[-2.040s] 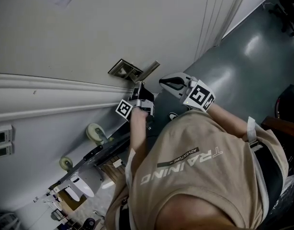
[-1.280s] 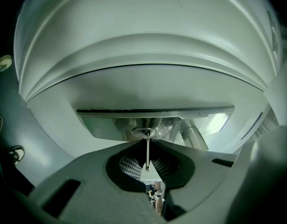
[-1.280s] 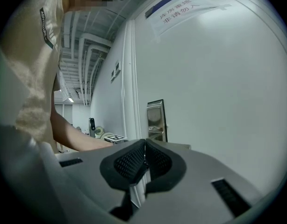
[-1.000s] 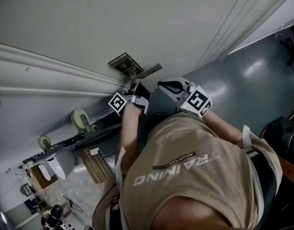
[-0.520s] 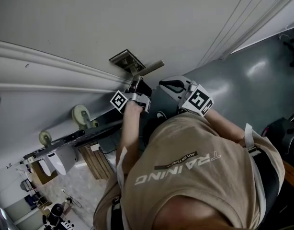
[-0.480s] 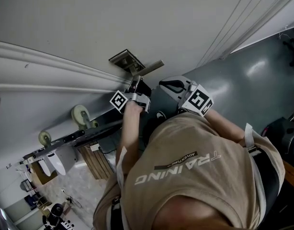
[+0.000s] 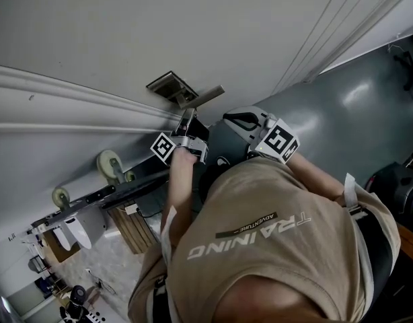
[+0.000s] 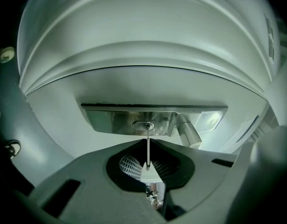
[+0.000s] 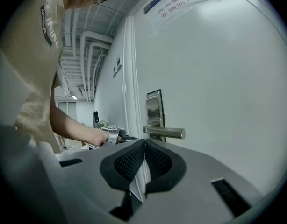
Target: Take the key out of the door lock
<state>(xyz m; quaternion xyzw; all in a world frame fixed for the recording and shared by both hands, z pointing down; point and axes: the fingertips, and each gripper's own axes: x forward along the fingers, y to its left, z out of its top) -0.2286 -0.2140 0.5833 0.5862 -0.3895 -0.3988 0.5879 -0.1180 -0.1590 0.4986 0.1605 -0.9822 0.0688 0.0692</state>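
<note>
A thin metal key [image 8: 147,148] runs straight from the keyhole [image 8: 143,125] in the steel lock plate [image 8: 111,121] back to my left gripper [image 8: 147,165], which is shut on its head. The key's tip still meets the keyhole. The lever handle [image 8: 189,133] juts out just right of it. In the head view the left gripper [image 7: 187,128] sits right below the lock plate [image 7: 167,86] and handle [image 7: 208,97]. My right gripper [image 7: 237,118] hovers beside it, off the door. Its own view shows the right gripper [image 9: 144,146] shut and empty, with the handle [image 9: 164,132] beyond.
The pale door [image 7: 213,25] fills most of the head view, with raised mouldings [image 7: 65,103] to the left. A wheeled cart [image 7: 111,167] stands by the wall on that side. Grey floor [image 7: 354,106] lies to the right. A paper notice [image 9: 174,1] hangs high on the door.
The head camera has shifted a little. My left gripper stays at the lock with the key held. The right gripper has barely moved.
</note>
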